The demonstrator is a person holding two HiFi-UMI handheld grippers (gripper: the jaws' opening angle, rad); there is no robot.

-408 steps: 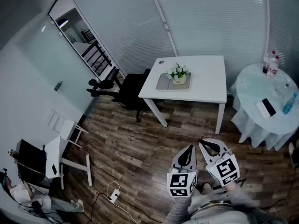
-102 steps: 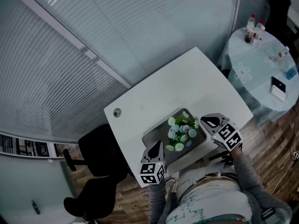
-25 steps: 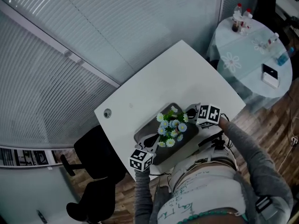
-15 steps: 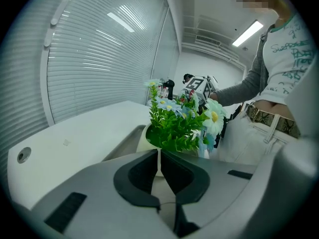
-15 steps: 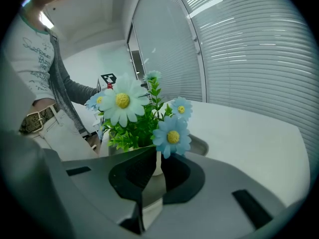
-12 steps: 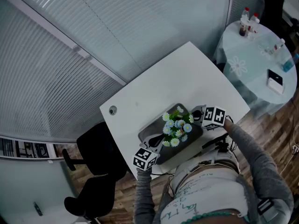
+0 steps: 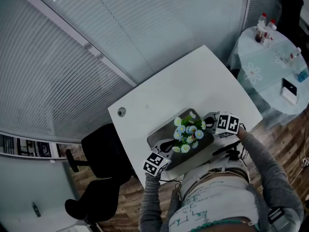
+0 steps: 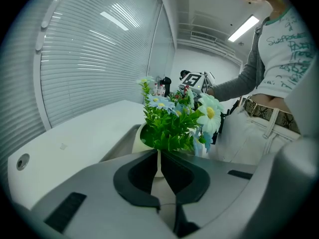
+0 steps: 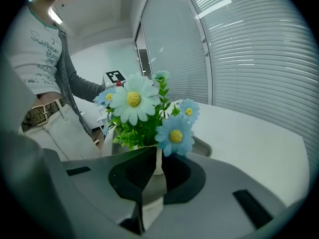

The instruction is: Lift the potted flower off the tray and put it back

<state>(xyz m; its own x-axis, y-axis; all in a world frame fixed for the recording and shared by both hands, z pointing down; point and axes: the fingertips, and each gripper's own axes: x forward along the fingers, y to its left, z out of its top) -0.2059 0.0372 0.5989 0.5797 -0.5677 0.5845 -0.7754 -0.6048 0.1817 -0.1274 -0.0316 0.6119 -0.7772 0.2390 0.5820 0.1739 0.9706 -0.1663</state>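
A cream pot of white and blue daisies stands over the grey tray on the white table. My left gripper is shut, its tips against the pot's left side. From the other side, my right gripper is shut and meets the pot. In the left gripper view the shut left gripper points at the pot under the leaves. In the right gripper view the daisies rise just beyond the shut right gripper. The pot's base is hidden.
A black office chair stands left of the table. A round table with bottles and a phone is at the right. Window blinds run behind the white table. A cable grommet sits near its left corner.
Since about four seconds ago both grippers have closed in on the pot from either side. Over the last second they have stayed against it.
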